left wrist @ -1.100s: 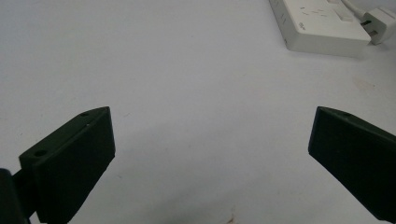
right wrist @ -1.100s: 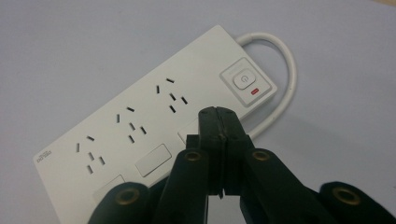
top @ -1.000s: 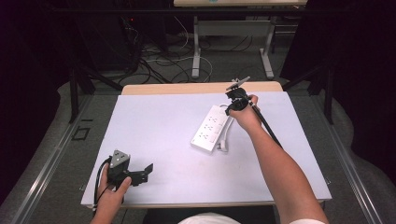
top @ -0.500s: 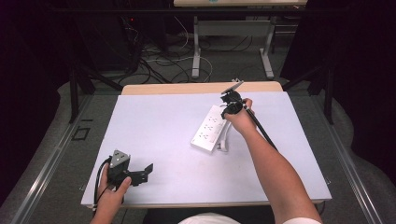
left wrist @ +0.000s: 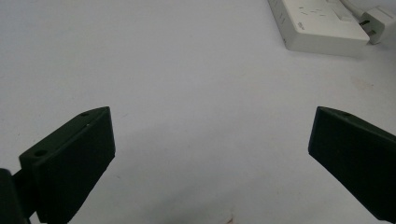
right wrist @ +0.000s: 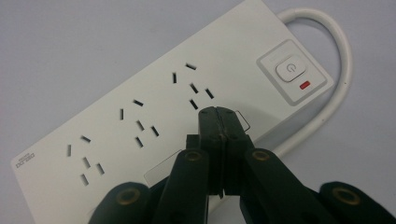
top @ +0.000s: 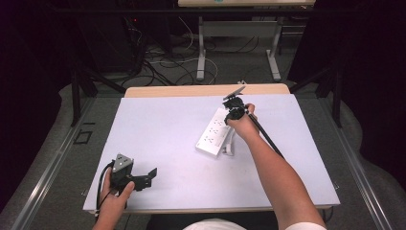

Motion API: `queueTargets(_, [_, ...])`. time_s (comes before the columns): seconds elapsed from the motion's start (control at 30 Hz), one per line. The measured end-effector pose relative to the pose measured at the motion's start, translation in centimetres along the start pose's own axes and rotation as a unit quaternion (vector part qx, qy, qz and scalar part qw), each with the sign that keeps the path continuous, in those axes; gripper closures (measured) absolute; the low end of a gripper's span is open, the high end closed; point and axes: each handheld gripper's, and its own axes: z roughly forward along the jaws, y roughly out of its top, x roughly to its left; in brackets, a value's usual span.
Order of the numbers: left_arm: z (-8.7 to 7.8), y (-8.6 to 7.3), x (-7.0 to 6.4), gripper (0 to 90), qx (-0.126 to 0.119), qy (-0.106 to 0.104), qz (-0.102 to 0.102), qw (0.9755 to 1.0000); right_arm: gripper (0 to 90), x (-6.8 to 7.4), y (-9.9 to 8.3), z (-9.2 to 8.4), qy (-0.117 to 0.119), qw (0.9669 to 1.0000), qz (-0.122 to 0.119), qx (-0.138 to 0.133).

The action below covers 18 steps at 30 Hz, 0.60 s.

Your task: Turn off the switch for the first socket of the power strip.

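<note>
A white power strip point(top: 212, 136) lies at an angle on the white table point(top: 163, 124), right of centre. In the right gripper view the power strip point(right wrist: 140, 116) shows three socket groups and a push switch point(right wrist: 290, 68) with a red mark beside it. My right gripper point(right wrist: 218, 114) hovers just over the strip near its switch end, jaws shut with nothing between them; in the high view the right gripper point(top: 233, 114) is over the strip's far end. My left gripper point(top: 149, 176) rests near the front left edge, open and empty. From the left gripper point(left wrist: 212, 135), the strip point(left wrist: 317, 23) lies far ahead.
The strip's white cable point(right wrist: 337, 88) loops around its switch end, and its plug point(top: 230, 149) lies beside the strip's near end. A wooden board point(top: 191, 90) borders the table's far edge. Floor cables and table legs lie beyond.
My right gripper has shifted slightly left and nearer over the strip's far end. The left gripper has stayed where it was.
</note>
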Motion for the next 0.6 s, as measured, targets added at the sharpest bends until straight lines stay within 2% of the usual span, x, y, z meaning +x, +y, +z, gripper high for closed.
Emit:
queueTargets(0.07, [0.0,0.0,0.0,0.4,0.000,0.000,0.000,1.0000,90.0,0.1,0.1,-0.1,-0.008,0.9998,-0.002,0.019])
queueTargets(0.1, [0.0,0.0,0.0,0.4,0.000,0.001,-0.001,1.0000,90.0,0.1,-0.1,0.2,-0.001,1.0000,0.000,0.002])
queueTargets(0.13, [0.0,0.0,0.0,0.4,0.000,0.001,0.000,1.0000,90.0,0.0,-0.1,0.4,0.003,1.0000,-0.005,-0.002])
queueTargets(0.17, [0.0,0.0,0.0,0.4,0.000,0.000,0.000,1.0000,90.0,0.2,0.0,0.3,-0.009,0.9996,-0.002,0.025])
queueTargets(0.2, [0.0,0.0,0.0,0.4,0.001,0.001,0.000,1.0000,90.0,0.2,-0.1,0.5,-0.003,0.9998,-0.001,0.018])
queueTargets(0.27, [-0.1,0.0,0.0,0.4,0.003,0.000,0.000,1.0000,90.0,0.3,-0.1,0.6,-0.009,0.9998,-0.005,0.016])
queueTargets(0.33, [-0.1,0.0,0.0,0.4,0.002,0.000,0.000,1.0000,90.0,0.4,0.0,0.7,-0.011,0.9995,-0.003,0.029])
queueTargets(0.4, [0.0,0.0,0.0,0.4,0.002,0.000,0.000,1.0000,90.0,0.3,0.0,0.8,-0.006,0.9998,-0.007,0.019])
queueTargets(0.5, [-0.1,0.0,0.0,0.4,0.003,0.000,0.001,1.0000,90.0,0.4,0.0,0.8,-0.012,0.9993,-0.005,0.035])
queueTargets(0.6, [0.0,0.0,0.0,0.4,0.001,0.000,0.001,1.0000,90.0,0.4,-0.2,1.1,-0.011,0.9994,-0.006,0.032])
